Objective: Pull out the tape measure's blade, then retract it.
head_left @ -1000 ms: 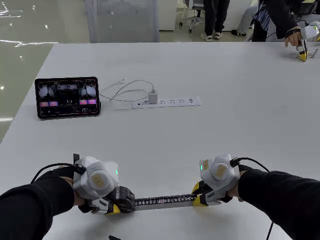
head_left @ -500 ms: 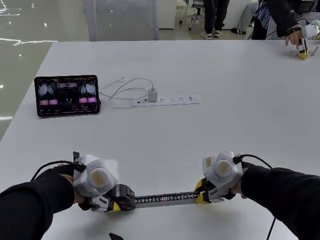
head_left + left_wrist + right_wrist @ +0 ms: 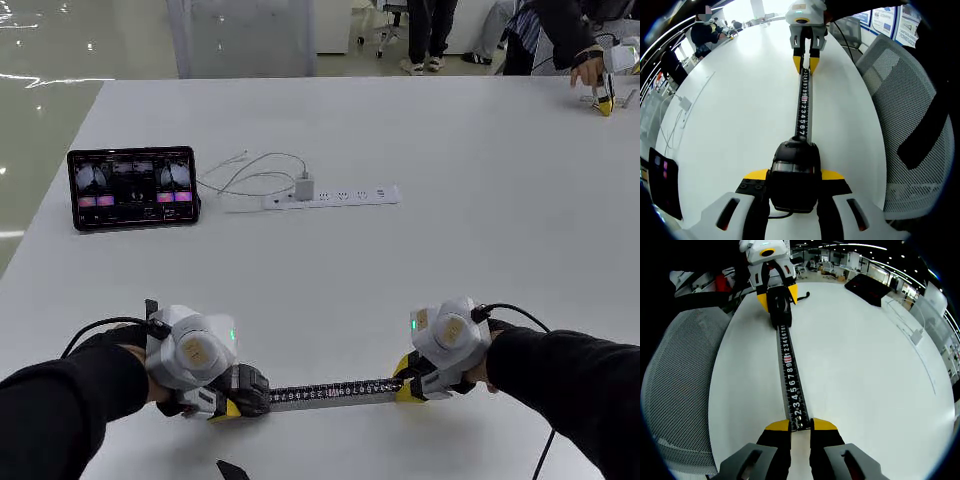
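Observation:
A black tape measure case [image 3: 795, 175] sits clamped between the yellow-tipped jaws of my left gripper [image 3: 794, 176], low on the white table [image 3: 400, 260]. Its blade [image 3: 332, 392] runs out to the right, numbers up, just above the tabletop. My right gripper [image 3: 801, 426] is shut on the blade's end hook. In the head view the case [image 3: 244, 390] is at lower left under the left gripper [image 3: 225, 402], and the right gripper [image 3: 408, 390] holds the blade tip at lower right. From the right gripper view, the case [image 3: 777, 305] shows at the far end of the blade [image 3: 790, 380].
A tablet [image 3: 132, 188] stands at the left of the table, and a white power strip [image 3: 330, 196] with a charger and cable lies mid-table. A grey mesh chair [image 3: 900, 115] sits beside the near edge. Another person's hand with a gripper [image 3: 603, 98] is at the far right corner.
The right gripper has drawn the blade tip a little further to the right, so more blade is out. The left gripper and case have stayed in place.

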The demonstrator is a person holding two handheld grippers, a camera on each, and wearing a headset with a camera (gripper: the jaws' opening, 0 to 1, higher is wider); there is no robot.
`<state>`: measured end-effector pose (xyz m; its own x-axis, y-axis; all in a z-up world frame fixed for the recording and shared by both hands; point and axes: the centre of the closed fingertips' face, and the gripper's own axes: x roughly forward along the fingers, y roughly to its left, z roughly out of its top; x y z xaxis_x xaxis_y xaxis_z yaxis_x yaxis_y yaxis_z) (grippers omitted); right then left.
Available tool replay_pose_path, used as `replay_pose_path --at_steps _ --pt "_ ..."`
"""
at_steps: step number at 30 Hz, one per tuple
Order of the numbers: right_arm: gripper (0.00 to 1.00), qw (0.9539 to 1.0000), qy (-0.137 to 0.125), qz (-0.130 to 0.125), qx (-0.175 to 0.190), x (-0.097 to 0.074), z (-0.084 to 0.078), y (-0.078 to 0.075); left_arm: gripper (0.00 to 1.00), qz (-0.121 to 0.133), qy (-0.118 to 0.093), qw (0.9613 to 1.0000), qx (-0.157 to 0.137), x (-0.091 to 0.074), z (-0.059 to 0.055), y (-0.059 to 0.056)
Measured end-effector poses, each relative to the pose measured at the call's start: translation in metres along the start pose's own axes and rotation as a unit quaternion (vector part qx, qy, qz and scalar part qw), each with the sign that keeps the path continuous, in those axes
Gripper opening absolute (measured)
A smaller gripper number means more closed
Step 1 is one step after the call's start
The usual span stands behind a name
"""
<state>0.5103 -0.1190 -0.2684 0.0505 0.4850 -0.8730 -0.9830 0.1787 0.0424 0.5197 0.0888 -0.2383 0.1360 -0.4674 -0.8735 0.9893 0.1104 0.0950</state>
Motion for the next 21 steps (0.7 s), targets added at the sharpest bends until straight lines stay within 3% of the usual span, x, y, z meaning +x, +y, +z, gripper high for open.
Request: replay_pose_path --at_steps 21 --pt "0.09 1.0 0.0 0.0 0.005 -0.0046 -0.0088 -0.0021 0.3 0.001 0.0 1.0 -0.002 0.0 -0.0006 0.0004"
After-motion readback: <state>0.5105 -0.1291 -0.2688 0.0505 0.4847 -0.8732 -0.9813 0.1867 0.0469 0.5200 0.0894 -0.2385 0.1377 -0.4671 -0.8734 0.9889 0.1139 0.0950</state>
